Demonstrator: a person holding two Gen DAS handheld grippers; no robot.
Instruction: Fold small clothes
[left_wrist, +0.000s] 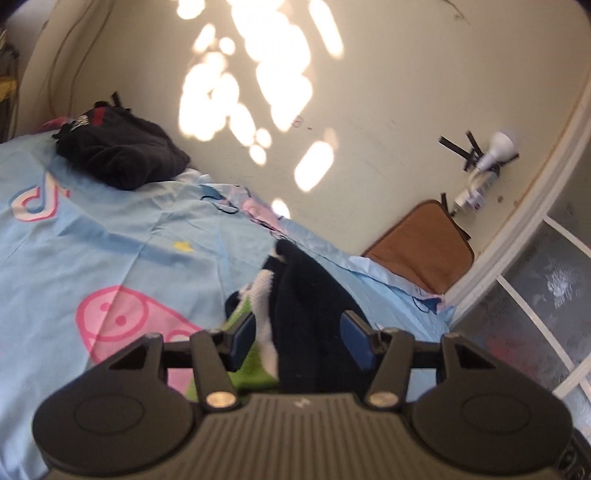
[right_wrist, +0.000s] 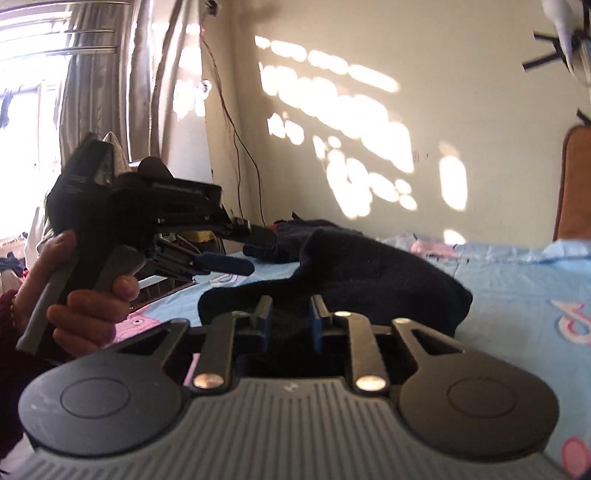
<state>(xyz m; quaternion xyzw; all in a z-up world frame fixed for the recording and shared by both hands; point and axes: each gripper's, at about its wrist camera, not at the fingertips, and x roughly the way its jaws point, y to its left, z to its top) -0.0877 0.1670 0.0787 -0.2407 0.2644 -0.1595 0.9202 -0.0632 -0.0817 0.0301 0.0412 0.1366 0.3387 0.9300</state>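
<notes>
On the blue cartoon bedsheet (right_wrist: 517, 288), my left tongs (right_wrist: 243, 251) are wide and hold nothing. My right tongs (right_wrist: 288, 325) pinch the dark fleece garment (right_wrist: 369, 273) lying there. I think I'm mid-fold; next I should flatten it.

- Bedsheet (left_wrist: 110, 236) covers the bed; wall (left_wrist: 388, 92) runs along its far edge.
- Folded clothes pile (left_wrist: 118, 151) sits on the sheet at far left, against the wall.
- Small garment (left_wrist: 314, 314) lies on the sheet at near centre, between the left gripper's (left_wrist: 301, 341) fingers; pads stand apart from it.
- Cushion (left_wrist: 421, 243) leans on the wall past the sheet's right edge.
- Bulb (left_wrist: 495, 151) is fixed to the wall above the cushion.
- Right wrist view: right gripper (right_wrist: 290, 323) has the garment (right_wrist: 369, 273) between its fingers, pads close on the cloth.
- Left gripper (right_wrist: 240, 247) and the hand (right_wrist: 74, 295) holding it sit left of the garment, above the sheet (right_wrist: 517, 288).
- Curtain (right_wrist: 110, 81) hangs behind, far left.
</notes>
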